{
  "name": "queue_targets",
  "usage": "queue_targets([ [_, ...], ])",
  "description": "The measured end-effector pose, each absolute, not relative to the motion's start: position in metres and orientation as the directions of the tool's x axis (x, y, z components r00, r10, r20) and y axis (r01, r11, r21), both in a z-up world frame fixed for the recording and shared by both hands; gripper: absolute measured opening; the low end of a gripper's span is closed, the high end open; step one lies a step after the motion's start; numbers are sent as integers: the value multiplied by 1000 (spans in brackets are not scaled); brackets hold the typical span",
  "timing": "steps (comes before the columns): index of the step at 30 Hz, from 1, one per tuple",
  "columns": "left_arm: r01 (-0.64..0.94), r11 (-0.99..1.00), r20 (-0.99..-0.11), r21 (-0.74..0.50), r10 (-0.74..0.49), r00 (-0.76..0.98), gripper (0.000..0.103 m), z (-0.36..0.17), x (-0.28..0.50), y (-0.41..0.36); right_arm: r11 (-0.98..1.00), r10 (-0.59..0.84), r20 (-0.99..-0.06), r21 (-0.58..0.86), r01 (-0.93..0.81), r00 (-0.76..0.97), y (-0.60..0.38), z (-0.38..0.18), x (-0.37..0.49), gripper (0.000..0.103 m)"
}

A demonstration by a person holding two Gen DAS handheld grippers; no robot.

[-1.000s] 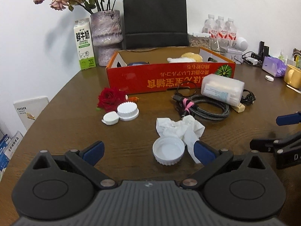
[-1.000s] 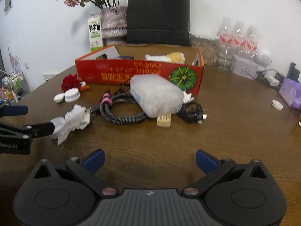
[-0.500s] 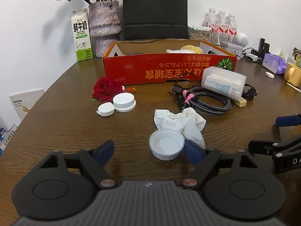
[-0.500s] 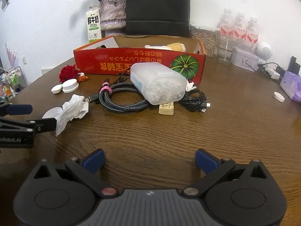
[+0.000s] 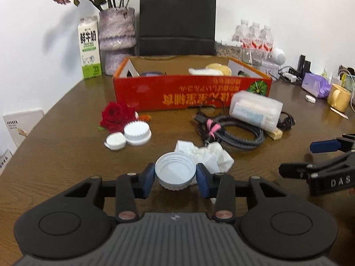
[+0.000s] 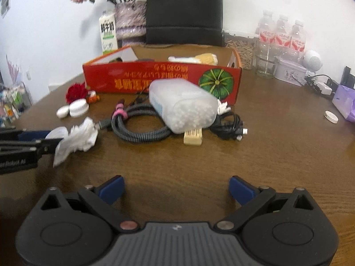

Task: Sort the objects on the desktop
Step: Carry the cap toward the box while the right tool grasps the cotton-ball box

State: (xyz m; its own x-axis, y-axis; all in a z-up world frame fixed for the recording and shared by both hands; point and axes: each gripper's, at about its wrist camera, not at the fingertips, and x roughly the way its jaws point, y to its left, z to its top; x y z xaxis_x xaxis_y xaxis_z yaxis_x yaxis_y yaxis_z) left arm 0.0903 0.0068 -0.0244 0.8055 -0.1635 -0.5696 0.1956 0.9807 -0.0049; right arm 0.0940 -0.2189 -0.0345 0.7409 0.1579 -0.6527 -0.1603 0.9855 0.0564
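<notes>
White cap (image 5: 175,173); red box (image 5: 190,93)

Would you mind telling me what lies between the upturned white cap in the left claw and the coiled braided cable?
A crumpled white tissue lies there, touching the upturned white cap, in the left wrist view.

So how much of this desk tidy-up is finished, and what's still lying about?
Early days. The red box already holds a few things, including something yellow and white. The left gripper is closed on a white lid; the right gripper is open. Left out: crumpled tissue, cables, swab tub, rose, two small white caps.
</notes>
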Motion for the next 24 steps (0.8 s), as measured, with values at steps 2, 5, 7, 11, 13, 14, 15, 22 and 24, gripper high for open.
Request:
queue_targets([
  [2, 183, 983, -557, 2, -151, 816, 41, -19, 92, 8, 987, 146, -635, 38, -158, 758, -219, -30, 100, 99],
  [5, 175, 985, -535, 8, -143, 832, 41, -11, 98, 11, 987, 132, -613, 7, -162, 779, -216, -23, 110, 98],
  [7, 172, 985, -522, 14, -140, 842, 41, -6, 101, 11, 986, 130, -599, -5, -166, 790, -216, -19, 119, 97],
  [11, 171, 985, -511, 24, -135, 849, 41, 0, 111, 8, 984, 132, -585, -24, -179, 801, -216, -13, 141, 97],
  [13, 172, 985, -510, 26, -134, 850, 41, 0, 114, 7, 982, 134, -583, -30, -186, 801, -215, -13, 151, 95],
  [14, 173, 985, -510, 27, -136, 849, 41, 0, 116, 7, 981, 139, -583, -29, -192, 801, -215, -12, 157, 93],
  [15, 175, 984, -510, 27, -137, 849, 41, -1, 117, 6, 980, 146, -584, -26, -199, 799, -215, -12, 163, 92],
  [22, 167, 986, -517, 25, -130, 846, 41, -4, 131, 5, 972, 190, -608, 3, -237, 771, -212, -21, 193, 83],
  [24, 165, 986, -520, 23, -129, 844, 41, -6, 134, 5, 969, 198, -616, 7, -246, 763, -211, -24, 196, 80],
])
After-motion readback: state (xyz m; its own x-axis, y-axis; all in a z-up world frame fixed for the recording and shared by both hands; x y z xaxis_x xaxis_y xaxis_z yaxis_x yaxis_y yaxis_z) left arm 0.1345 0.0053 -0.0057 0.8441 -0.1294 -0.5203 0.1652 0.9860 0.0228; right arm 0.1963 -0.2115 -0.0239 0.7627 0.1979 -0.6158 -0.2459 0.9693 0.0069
